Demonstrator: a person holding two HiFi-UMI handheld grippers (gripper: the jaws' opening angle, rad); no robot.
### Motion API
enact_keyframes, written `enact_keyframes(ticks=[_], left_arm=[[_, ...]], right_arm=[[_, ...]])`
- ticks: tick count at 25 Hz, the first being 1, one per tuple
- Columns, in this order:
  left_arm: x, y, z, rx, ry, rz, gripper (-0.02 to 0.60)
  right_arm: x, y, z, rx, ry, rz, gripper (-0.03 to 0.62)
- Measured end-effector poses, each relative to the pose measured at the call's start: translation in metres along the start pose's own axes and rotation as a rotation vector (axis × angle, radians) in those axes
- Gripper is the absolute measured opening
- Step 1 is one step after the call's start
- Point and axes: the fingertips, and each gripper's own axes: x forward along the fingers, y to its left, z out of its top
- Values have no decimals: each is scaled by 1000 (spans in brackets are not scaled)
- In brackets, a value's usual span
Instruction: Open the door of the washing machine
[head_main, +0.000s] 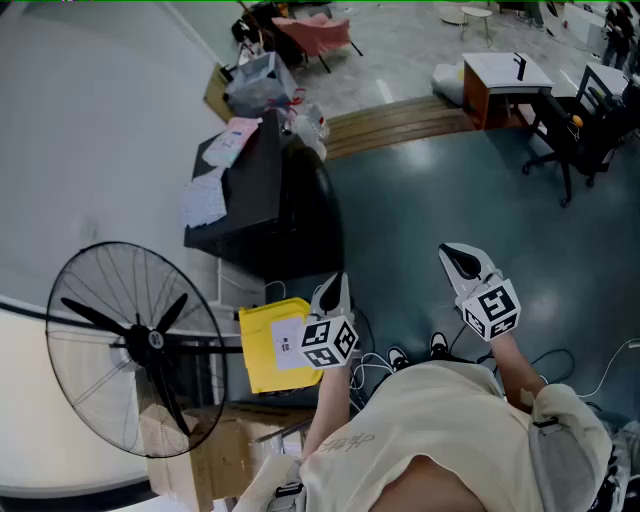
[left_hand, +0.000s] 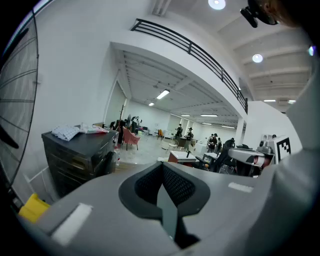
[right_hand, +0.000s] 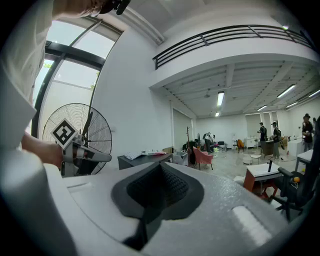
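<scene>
step: not yet begun; I judge this the finding stage, since no claw is near any appliance.
washing machine: neither it nor its door shows in any view, so where it stands cannot be told.
left claw (head_main: 334, 290): jaws pressed together, nothing between them; just below centre in the head view, at 6 o'clock.
right claw (head_main: 462, 262): fully closed, empty; at 3 o'clock.
next move: probably turn to bring the machine into sight, then part one claw for the door.
count: two claws; one fan (head_main: 130, 345) at 8 o'clock; one black desk (head_main: 250, 200) at 11 o'clock; one yellow box (head_main: 268, 345) at 7 o'clock.
</scene>
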Motion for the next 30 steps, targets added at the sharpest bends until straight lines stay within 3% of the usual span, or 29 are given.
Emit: enact_keyframes(ticks=[3,10,19,22,23,30], left_arm=[[-3,-5,-5,-23,4,-3,17],[-12,-13,-2,21,-12,-22,17],[-15,-14,-3,23,-9,-44,17],[-16,-13,-5,30,-12,-60,17],[-16,-11,-6,30,-13,-65,17],[-17,0,-21,6,4,-105,17]], right_arm=[[-11,1,-5,6,14,-6,2],[-22,1,6,6,-42,-41,2],[-28,9,7,-21,-15,-51,7],[-24,14,4,-17,1,-44,201],[-24,16,4,-17,2,-47,222],[-26,27,-5,-29,39,-89,222]])
